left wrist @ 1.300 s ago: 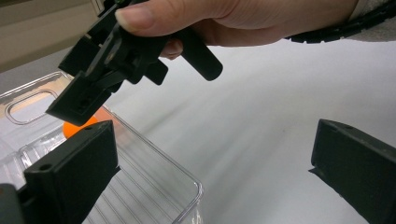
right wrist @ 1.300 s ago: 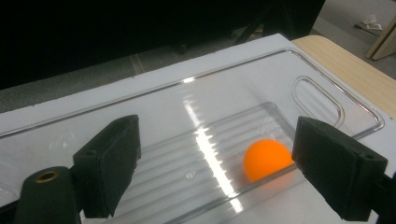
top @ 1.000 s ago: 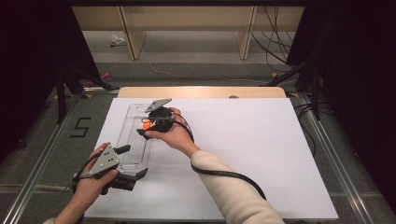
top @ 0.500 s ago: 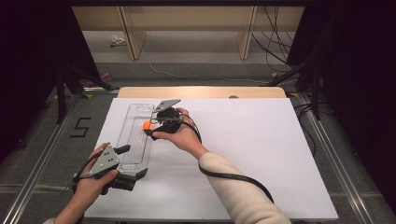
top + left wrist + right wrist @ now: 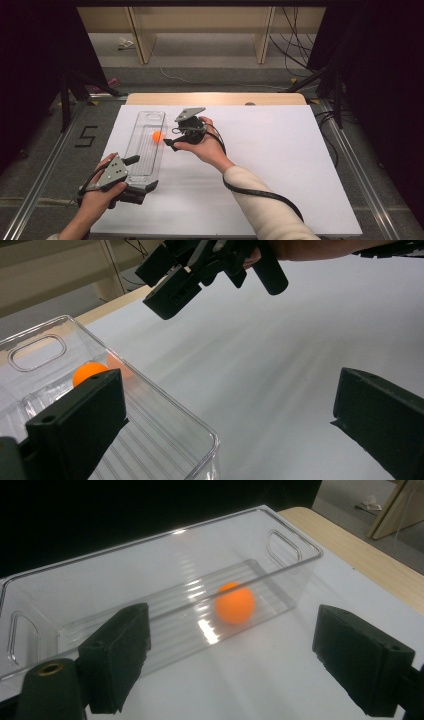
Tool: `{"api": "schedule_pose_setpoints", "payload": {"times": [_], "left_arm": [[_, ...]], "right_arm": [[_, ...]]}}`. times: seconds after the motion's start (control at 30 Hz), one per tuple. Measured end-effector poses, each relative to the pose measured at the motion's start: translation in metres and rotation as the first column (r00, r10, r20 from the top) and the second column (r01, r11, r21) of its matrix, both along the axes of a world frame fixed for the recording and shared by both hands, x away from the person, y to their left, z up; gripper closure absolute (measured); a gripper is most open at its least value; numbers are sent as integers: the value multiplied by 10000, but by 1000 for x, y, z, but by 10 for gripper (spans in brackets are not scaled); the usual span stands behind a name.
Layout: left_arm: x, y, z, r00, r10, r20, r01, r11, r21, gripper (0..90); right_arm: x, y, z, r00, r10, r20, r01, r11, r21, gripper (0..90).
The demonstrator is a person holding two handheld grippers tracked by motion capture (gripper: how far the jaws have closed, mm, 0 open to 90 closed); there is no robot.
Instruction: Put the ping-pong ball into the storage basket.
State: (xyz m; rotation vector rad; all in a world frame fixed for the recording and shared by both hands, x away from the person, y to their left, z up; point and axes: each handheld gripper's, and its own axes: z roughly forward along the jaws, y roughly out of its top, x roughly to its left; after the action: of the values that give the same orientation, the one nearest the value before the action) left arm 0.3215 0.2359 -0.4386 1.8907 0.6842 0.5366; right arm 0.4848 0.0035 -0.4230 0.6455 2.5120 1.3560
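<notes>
An orange ball point(image 5: 234, 603) lies on the ribbed floor of a long clear plastic bin point(image 5: 145, 145), toward the bin's far half. The bin sits on the white worktop point(image 5: 280, 165), near its left edge. In the high view the bin's transparent walls are hard to make out and only the rim reads clearly. In the left gripper view the ball is partly hidden behind one black jaw, and a paler orange patch beside it looks like a reflection in the plastic.

The right tongs point(image 5: 171, 141) hang just beside the bin's right wall, level with the ball, jaws spread wide and holding nothing; in the right gripper view the ball shows through the wall between the 2 jaws. The left tongs point(image 5: 144, 173) sit at the bin's near end, also wide open and empty, with 1 jaw over the bin's corner and the other over bare worktop. Whether that jaw touches the rim cannot be told. The person's left forearm is cut off at the bottom edge.
</notes>
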Motion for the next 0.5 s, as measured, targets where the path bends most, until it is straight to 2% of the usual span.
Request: {"api": "schedule_pose_setpoints", "payload": {"times": [0.5], "left_arm": [[0, 0, 0, 10000, 30, -5, -30, 10000, -2, 0]], "right_arm": [[-8, -29, -2, 9994, -336, -11, 336, 9994, 8, 165]]}}
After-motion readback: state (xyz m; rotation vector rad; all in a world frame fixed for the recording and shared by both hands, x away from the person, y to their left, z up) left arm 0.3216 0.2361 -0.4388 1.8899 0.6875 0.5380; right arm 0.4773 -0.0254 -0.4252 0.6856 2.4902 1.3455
